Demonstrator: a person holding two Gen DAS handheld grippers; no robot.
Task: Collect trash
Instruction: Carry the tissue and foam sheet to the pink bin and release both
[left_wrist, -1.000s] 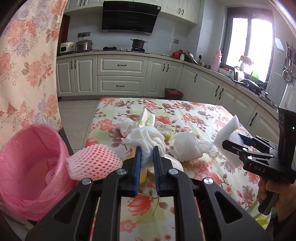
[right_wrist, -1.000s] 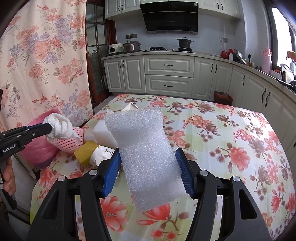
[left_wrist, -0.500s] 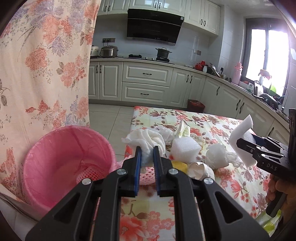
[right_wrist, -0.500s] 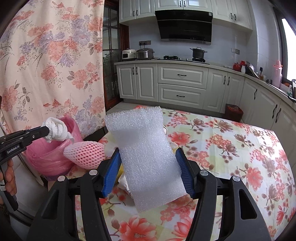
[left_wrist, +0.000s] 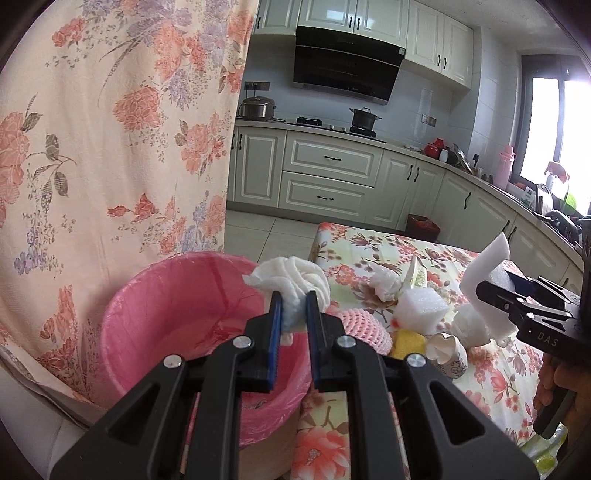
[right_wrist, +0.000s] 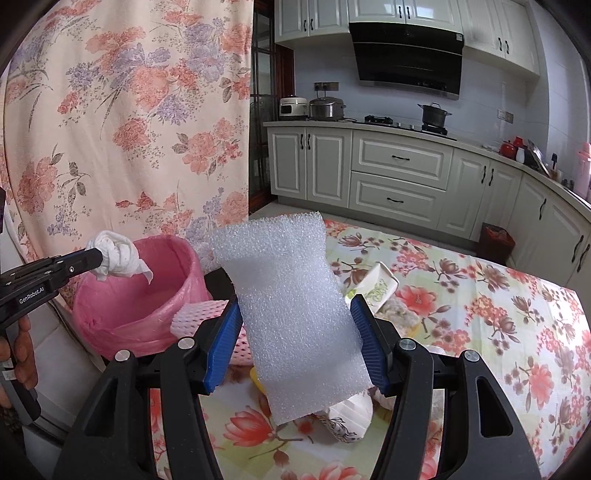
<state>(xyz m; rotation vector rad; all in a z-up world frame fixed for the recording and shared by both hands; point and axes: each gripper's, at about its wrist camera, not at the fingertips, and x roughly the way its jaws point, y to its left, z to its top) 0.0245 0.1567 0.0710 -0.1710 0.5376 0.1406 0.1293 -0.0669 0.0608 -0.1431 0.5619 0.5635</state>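
Note:
My left gripper (left_wrist: 293, 295) is shut on a crumpled white tissue (left_wrist: 290, 282) and holds it over the near rim of the pink-lined trash bin (left_wrist: 177, 317). In the right wrist view the same tissue (right_wrist: 116, 256) hangs above the bin (right_wrist: 147, 295). My right gripper (right_wrist: 295, 314) is shut on a white foam sheet (right_wrist: 291, 314), held upright above the floral table (right_wrist: 517, 332). On the table lie a pink foam net (left_wrist: 364, 326), a white foam block (left_wrist: 419, 308), a yellow piece (left_wrist: 406, 339) and a crushed paper cup (left_wrist: 448, 352).
A floral curtain (left_wrist: 110, 147) hangs just left of the bin. Kitchen cabinets (left_wrist: 328, 181) and a stove line the far wall. The right gripper and the hand that holds it (left_wrist: 535, 325) show at the right of the left wrist view.
My left gripper has carried the tissue left, from above the trash pile to over the bin. My right gripper has moved left with the foam sheet, nearer the bin.

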